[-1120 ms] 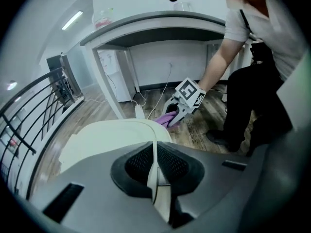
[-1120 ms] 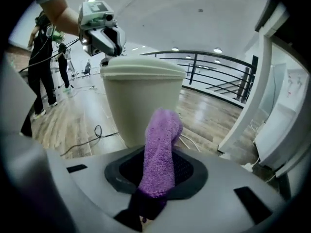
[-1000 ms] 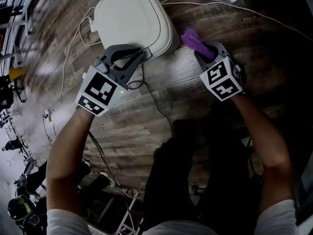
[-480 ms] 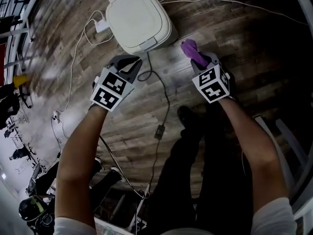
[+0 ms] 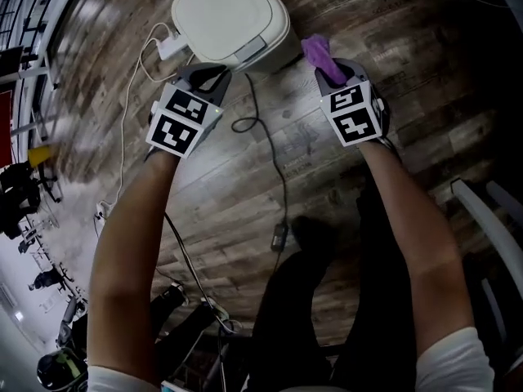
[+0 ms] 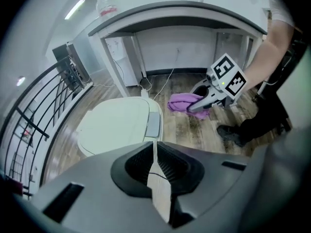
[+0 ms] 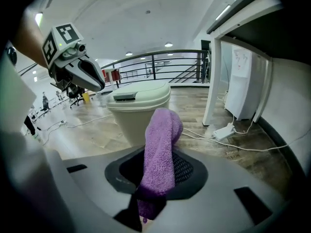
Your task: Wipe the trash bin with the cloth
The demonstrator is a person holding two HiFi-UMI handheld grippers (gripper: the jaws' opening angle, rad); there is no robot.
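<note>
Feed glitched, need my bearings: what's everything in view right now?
Trash bin: one, off-white, lid shut, on the floor ahead of both grippers.
Cloth: one, purple, between the right jaws.
Cables: several, black and white, on the floor beside the bin.
Power strip: one, white, floor by the desk leg.
Desk: one, white frame, behind the bin.
Left gripper: one, grey, jaws shut, empty.
Right gripper: one, grey, jaws shut on the cloth.

Bin (image 5: 227, 13) on floor (image 5: 286, 158) ahead; left tool (image 5: 208, 75) before it, right tool (image 5: 340, 73) w/ cloth (image 5: 316, 53) beside it.
</note>
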